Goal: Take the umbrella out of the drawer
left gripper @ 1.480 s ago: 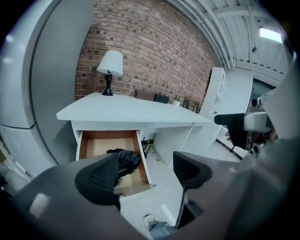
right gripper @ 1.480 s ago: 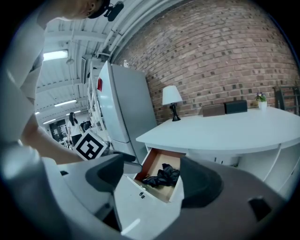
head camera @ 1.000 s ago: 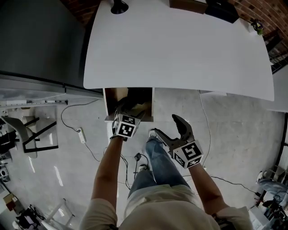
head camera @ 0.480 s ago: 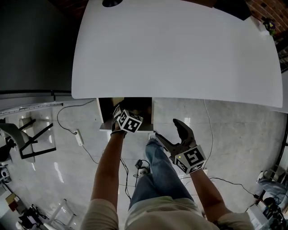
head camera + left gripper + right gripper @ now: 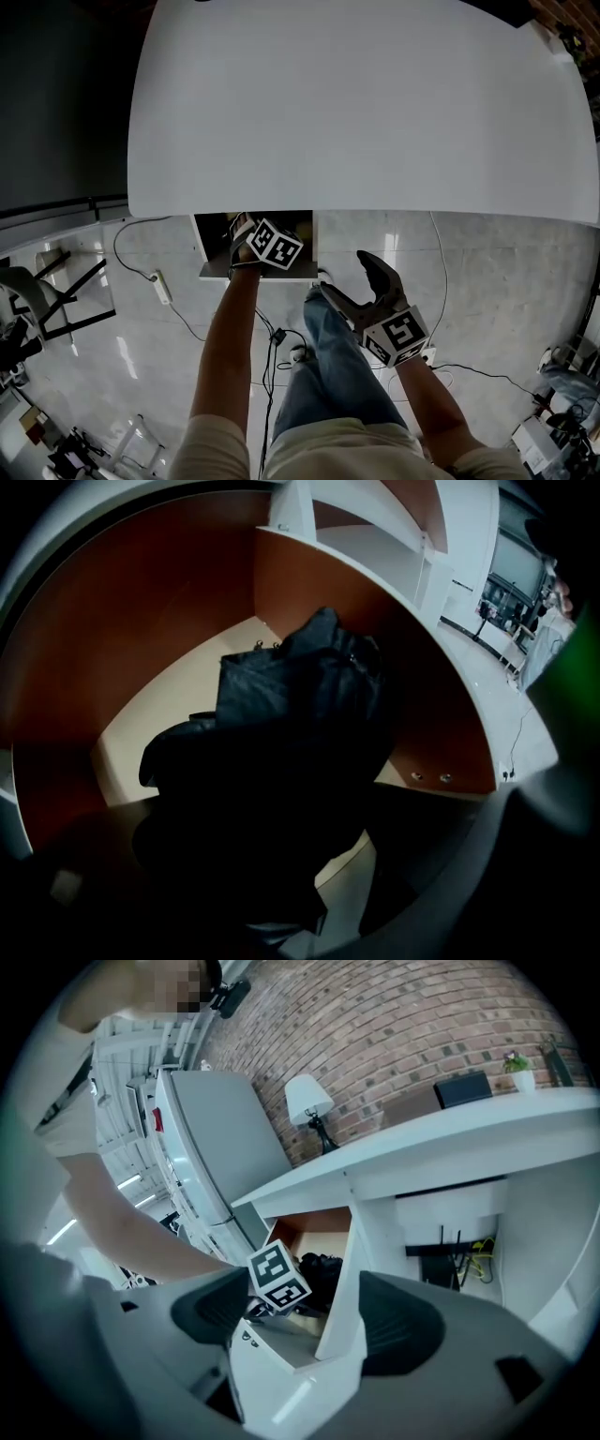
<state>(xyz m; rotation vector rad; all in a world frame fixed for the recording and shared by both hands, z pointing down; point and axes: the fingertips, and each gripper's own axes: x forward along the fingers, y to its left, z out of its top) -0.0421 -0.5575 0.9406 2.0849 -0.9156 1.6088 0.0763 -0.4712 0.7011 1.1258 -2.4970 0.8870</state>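
Note:
A black folded umbrella [image 5: 300,724] lies in the open wooden drawer [image 5: 141,733] under the white desk [image 5: 356,103]. My left gripper [image 5: 281,855] points steeply down into the drawer. Its jaws stand wide apart on either side of the umbrella, and I see no pad pressing on it. In the head view its marker cube [image 5: 275,242] sits at the drawer [image 5: 211,272] opening and the fingertips are hidden under the desk edge. My right gripper [image 5: 349,275] hangs open and empty to the right of the drawer, above the person's leg. From the right gripper view the umbrella [image 5: 323,1274] shows behind the left cube [image 5: 277,1279].
Cables and a power strip [image 5: 163,286] lie on the pale floor left of the drawer. The person's jeans leg [image 5: 328,347] is just below the grippers. A tall grey cabinet [image 5: 220,1157] stands left of the desk and a lamp [image 5: 309,1101] stands on the desk.
My left gripper has sunk into the drawer and tipped further down. The right gripper has dropped a little. The desk top now fills more of the head view.

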